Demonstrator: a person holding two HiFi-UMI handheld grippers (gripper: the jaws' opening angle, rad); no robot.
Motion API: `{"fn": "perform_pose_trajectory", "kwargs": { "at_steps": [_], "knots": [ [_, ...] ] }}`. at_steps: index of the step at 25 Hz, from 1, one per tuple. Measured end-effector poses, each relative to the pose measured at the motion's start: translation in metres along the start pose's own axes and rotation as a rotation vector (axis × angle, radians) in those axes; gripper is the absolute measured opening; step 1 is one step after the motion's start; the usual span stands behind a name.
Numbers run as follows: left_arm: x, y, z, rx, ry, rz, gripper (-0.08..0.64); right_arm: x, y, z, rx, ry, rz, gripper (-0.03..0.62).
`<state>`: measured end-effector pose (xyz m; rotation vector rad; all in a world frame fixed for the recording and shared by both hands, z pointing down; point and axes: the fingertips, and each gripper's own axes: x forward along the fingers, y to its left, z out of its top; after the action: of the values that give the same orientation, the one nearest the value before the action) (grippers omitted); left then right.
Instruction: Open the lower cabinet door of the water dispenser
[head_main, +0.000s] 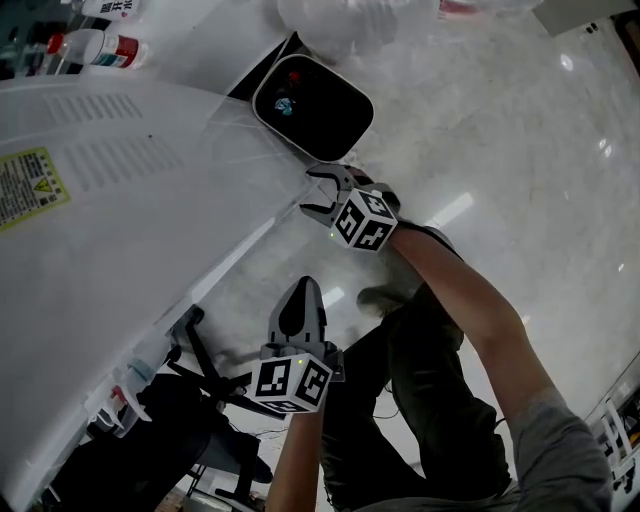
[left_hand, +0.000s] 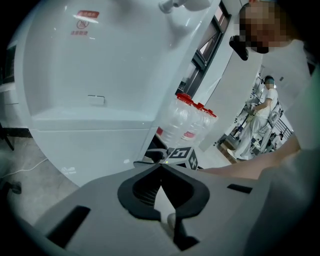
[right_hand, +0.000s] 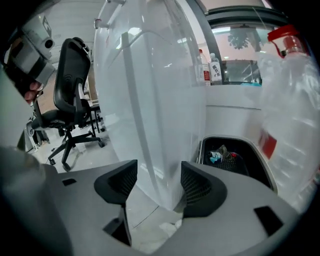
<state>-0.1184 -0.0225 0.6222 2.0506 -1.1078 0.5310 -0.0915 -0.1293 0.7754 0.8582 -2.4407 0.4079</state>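
Note:
The white water dispenser (head_main: 120, 230) fills the left of the head view, seen from above. My right gripper (head_main: 312, 192) is at its front corner with its jaws spread. In the right gripper view a tall white edge of the dispenser's cabinet (right_hand: 155, 100) stands between the open right gripper's (right_hand: 158, 172) pads, which do not press on it. My left gripper (head_main: 303, 285) hangs lower, near the floor, with nothing in it. In the left gripper view the left gripper (left_hand: 161, 167) has its tips together and faces the dispenser's lower front panel (left_hand: 85, 145).
A black waste bin (head_main: 315, 105) stands on the floor just past the dispenser. Large red-capped water bottles (right_hand: 292, 110) stand to its right. A black office chair (head_main: 200, 420) is near my legs. Another person (left_hand: 262, 115) stands far off.

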Motion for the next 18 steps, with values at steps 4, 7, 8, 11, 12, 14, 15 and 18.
{"fn": "perform_pose_trajectory", "kwargs": {
  "at_steps": [4, 7, 8, 11, 12, 14, 15, 18],
  "knots": [
    [-0.001, 0.001, -0.002, -0.011, -0.009, 0.002, 0.009, 0.007, -0.002, 0.003, -0.031, 0.003, -0.007, 0.259],
    [-0.003, 0.004, -0.004, -0.019, -0.013, 0.007, 0.009, 0.007, -0.003, 0.002, -0.037, 0.0, -0.007, 0.252],
    [-0.004, 0.004, -0.004, -0.022, -0.013, 0.009, 0.009, 0.007, -0.003, 0.002, -0.038, 0.002, -0.006, 0.252],
    [-0.007, 0.004, -0.007, -0.021, -0.01, 0.013, 0.009, 0.006, -0.002, 0.001, -0.026, 0.013, -0.012, 0.247],
    [-0.007, 0.005, -0.007, -0.025, -0.01, 0.017, 0.009, 0.005, -0.002, 0.001, -0.018, 0.018, -0.02, 0.245],
    [-0.008, 0.007, -0.007, -0.039, -0.011, 0.023, 0.009, 0.005, -0.001, 0.002, 0.005, 0.028, -0.042, 0.244],
    [-0.009, 0.007, -0.007, -0.047, -0.011, 0.026, 0.009, 0.005, 0.0, 0.002, 0.019, 0.033, -0.054, 0.244],
    [-0.012, 0.001, -0.004, -0.058, -0.017, 0.027, 0.008, -0.004, 0.01, -0.005, 0.056, 0.033, -0.09, 0.244]
  ]
}}
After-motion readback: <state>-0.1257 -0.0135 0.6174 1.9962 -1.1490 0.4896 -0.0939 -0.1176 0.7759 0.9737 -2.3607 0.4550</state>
